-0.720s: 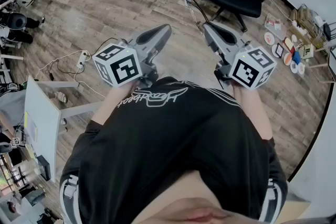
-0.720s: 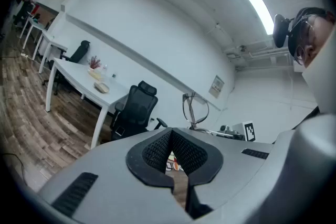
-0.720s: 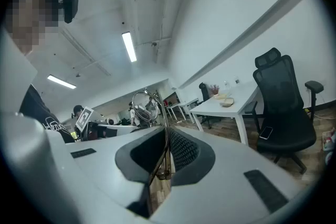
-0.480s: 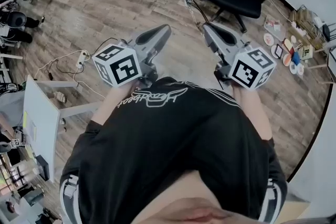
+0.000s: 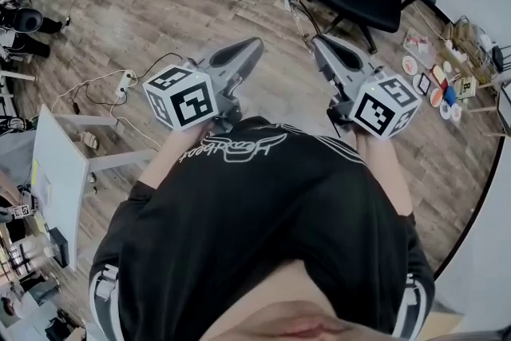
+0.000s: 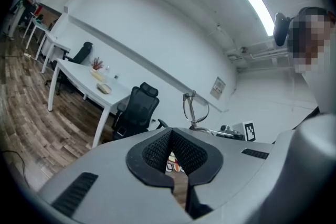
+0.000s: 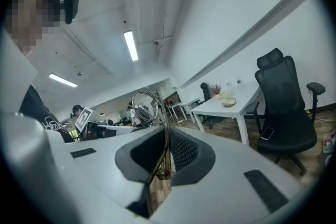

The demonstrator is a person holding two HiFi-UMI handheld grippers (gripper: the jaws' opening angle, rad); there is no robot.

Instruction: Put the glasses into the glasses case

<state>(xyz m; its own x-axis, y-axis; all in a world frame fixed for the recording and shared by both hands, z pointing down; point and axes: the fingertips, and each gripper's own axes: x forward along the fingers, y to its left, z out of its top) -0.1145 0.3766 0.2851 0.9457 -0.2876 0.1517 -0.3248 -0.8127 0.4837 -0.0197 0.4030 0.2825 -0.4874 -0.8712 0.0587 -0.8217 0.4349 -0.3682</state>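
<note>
2 tools, L tool [image 6: 170,134] shut, R tool [image 7: 164,136] pinches glasses [image 7: 146,108], unclear overhead

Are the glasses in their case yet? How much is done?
Not yet. Done: the glasses are picked up. In hand: the right gripper is shut on them, holding them up in the air. The left gripper is shut with nothing in it. Left: no case shows in any view, so getting to one and putting the glasses in both remain.
</note>
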